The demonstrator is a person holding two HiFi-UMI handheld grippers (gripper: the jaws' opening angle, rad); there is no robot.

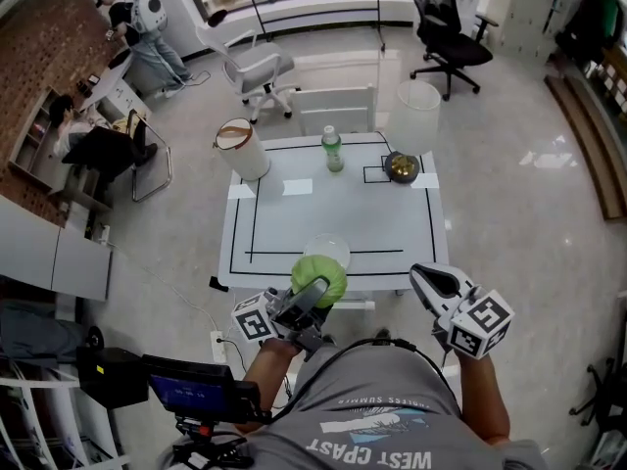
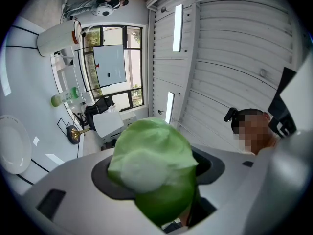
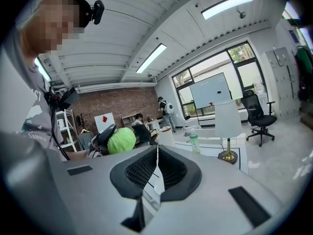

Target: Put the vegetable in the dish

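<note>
A round green cabbage (image 1: pixel 325 268) sits between the jaws of my left gripper (image 1: pixel 315 290), which is shut on it just off the table's near edge. In the left gripper view the cabbage (image 2: pixel 151 163) fills the gap between the jaws and hides the fingertips. The white dish (image 1: pixel 326 250) lies on the table right beyond the cabbage, and shows at the left edge as the dish (image 2: pixel 12 143). My right gripper (image 1: pixel 423 278) is off the table's near right corner, shut with nothing in it. Its pads (image 3: pixel 146 173) meet, and the cabbage (image 3: pixel 121 140) shows to their left.
The white table (image 1: pixel 392 228) has black tape lines. On its far side stand a green-capped bottle (image 1: pixel 333 150), a white cylinder with a brown top (image 1: pixel 243 148) and a brass lamp base (image 1: pixel 401 167). Office chairs (image 1: pixel 250 67) stand beyond, and people sit at a desk far left.
</note>
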